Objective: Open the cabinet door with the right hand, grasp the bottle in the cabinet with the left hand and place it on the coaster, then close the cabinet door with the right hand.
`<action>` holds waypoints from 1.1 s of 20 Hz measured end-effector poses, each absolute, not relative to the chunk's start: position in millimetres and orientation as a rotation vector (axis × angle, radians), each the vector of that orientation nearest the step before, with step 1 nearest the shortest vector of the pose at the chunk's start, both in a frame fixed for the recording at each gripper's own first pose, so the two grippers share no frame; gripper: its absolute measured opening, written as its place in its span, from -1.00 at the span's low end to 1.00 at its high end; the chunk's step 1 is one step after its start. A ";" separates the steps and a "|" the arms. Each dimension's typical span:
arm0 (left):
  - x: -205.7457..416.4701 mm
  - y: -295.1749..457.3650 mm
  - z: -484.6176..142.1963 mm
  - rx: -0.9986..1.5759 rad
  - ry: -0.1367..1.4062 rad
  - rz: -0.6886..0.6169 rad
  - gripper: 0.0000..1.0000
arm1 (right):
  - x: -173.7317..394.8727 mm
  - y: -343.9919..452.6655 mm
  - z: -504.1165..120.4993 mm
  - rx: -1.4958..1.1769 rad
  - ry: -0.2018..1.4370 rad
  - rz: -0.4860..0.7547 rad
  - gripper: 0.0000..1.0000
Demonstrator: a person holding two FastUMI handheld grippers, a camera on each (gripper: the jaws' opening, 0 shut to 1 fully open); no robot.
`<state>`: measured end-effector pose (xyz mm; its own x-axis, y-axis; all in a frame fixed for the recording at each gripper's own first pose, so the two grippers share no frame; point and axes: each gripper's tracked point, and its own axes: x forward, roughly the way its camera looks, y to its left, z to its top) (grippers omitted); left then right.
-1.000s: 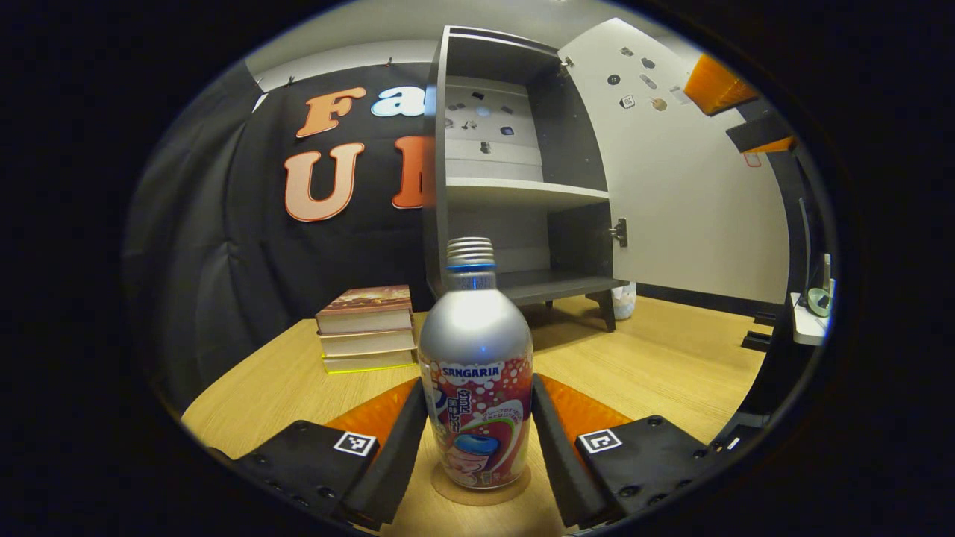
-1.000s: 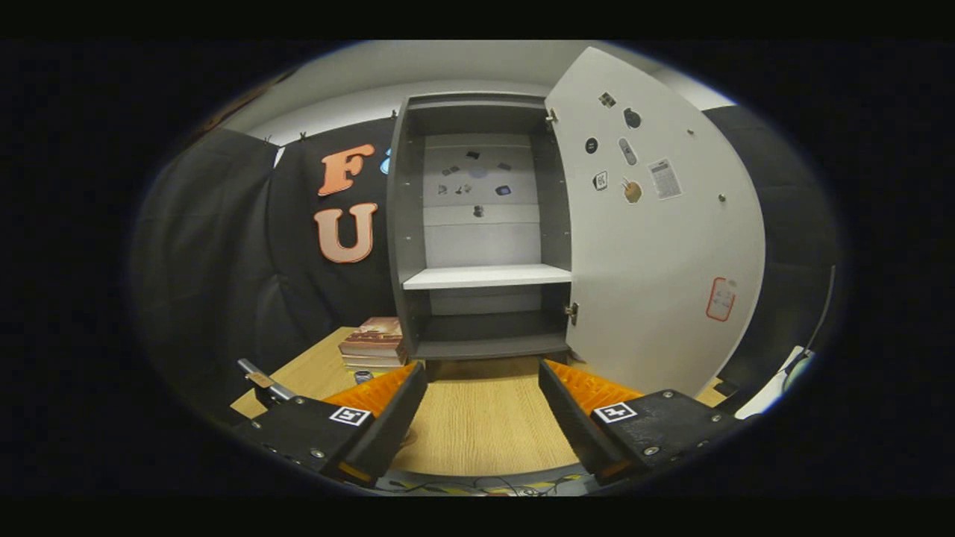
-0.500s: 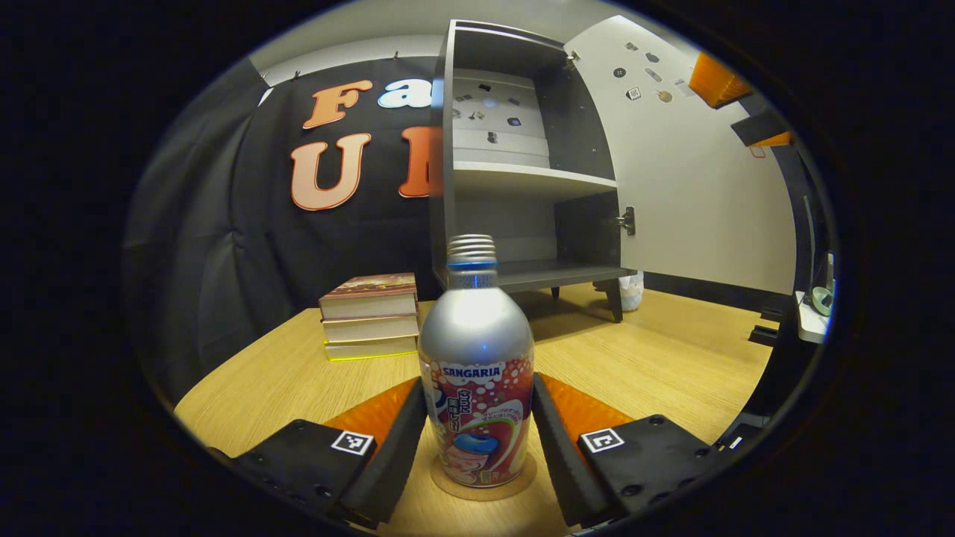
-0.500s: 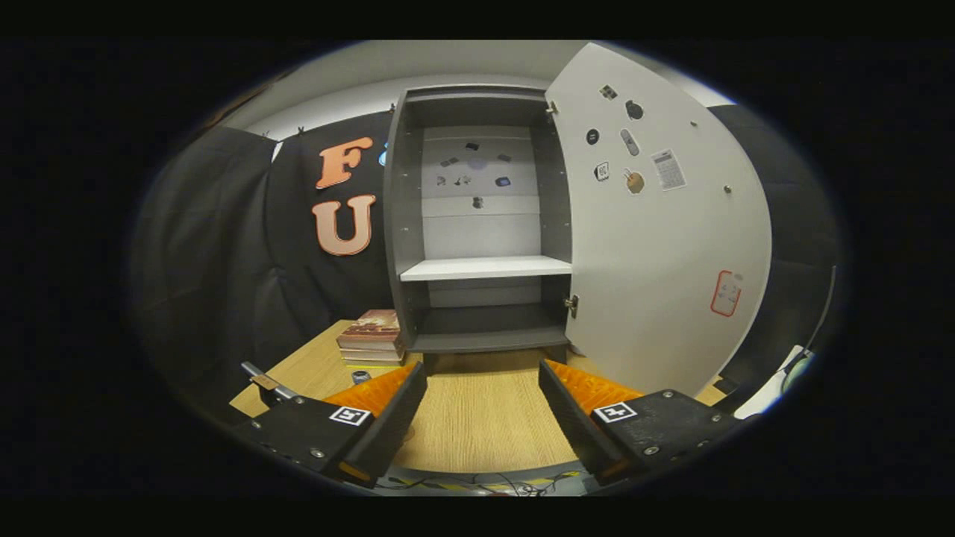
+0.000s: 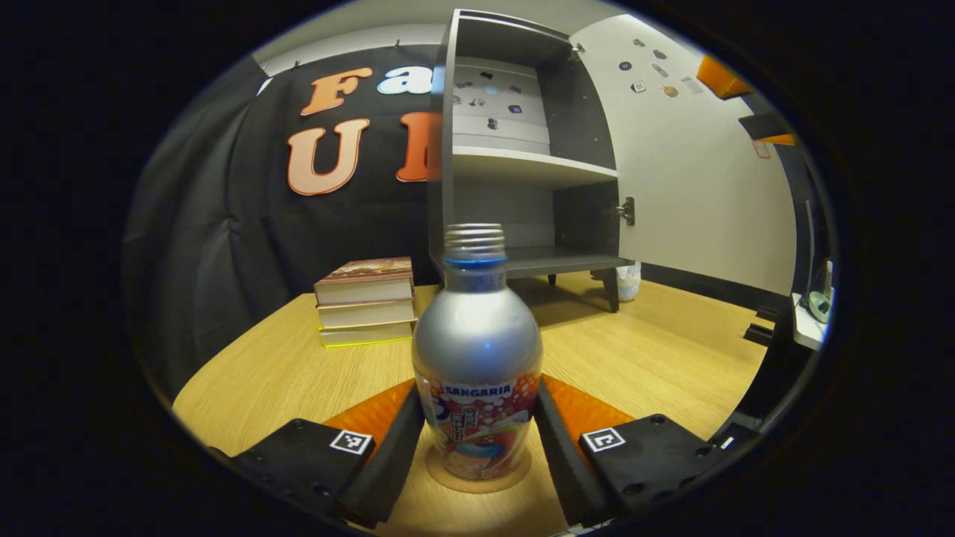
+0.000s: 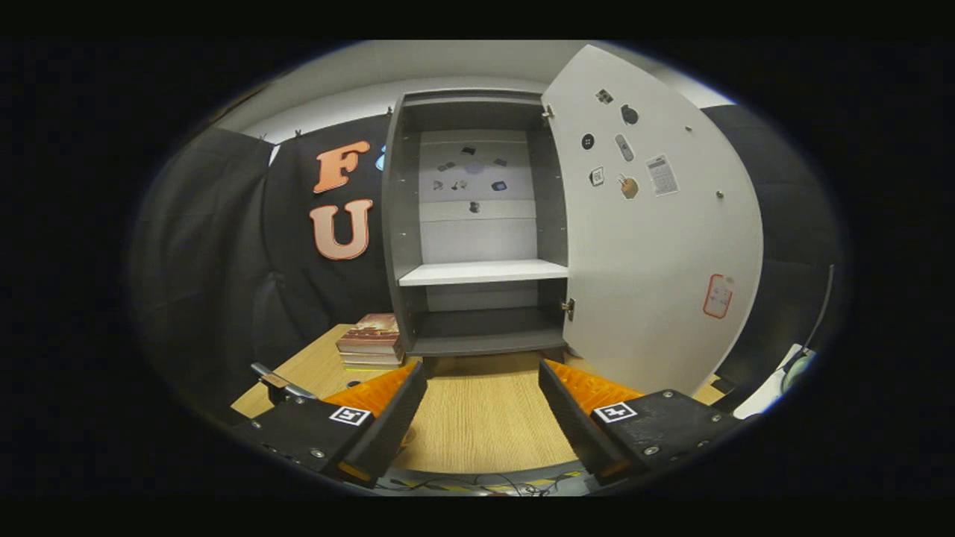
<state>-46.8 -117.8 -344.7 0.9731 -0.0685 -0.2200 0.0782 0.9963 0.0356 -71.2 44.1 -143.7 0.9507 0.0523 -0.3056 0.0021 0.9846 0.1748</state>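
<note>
A silver bottle with a red printed label stands upright on a round cork coaster on the wooden table. My left gripper is around its lower body, both fingers lying against the label's sides. The dark cabinet stands behind it with its white door swung wide to the right. In the right gripper view the cabinet shows two bare shelves, and its door hangs open. My right gripper hovers open over the table, facing the cabinet, nothing between its fingers.
A stack of three books lies left of the cabinet, also seen as books in the right gripper view. Bare wooden table stretches between bottle and cabinet. Black cloth walls close the left side and the back.
The bottle now looks larger and its label sits lower between my left fingers; the view has tipped slightly. The right gripper drifted a little, the cabinet shifting slightly left in its view.
</note>
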 end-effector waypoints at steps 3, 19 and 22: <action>-42.5 -120.0 -330.4 0.055 0.201 -0.087 0.75 | -75.4 37.6 -135.4 0.183 0.301 0.009 0.86; -24.9 -154.5 -176.9 -0.055 0.086 -0.065 0.87 | -108.4 -105.4 -80.0 0.179 0.158 -0.143 0.85; -29.9 -153.1 -150.2 -0.060 0.067 -0.030 0.87 | -117.1 -141.2 -72.1 0.181 0.136 -0.163 0.86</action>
<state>-29.9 -153.1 -150.2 0.9973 -0.0319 -0.0659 0.0278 0.9977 -0.0614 -117.1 -141.2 -72.1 0.9777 -0.1485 -0.1488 0.1730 0.9705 0.1679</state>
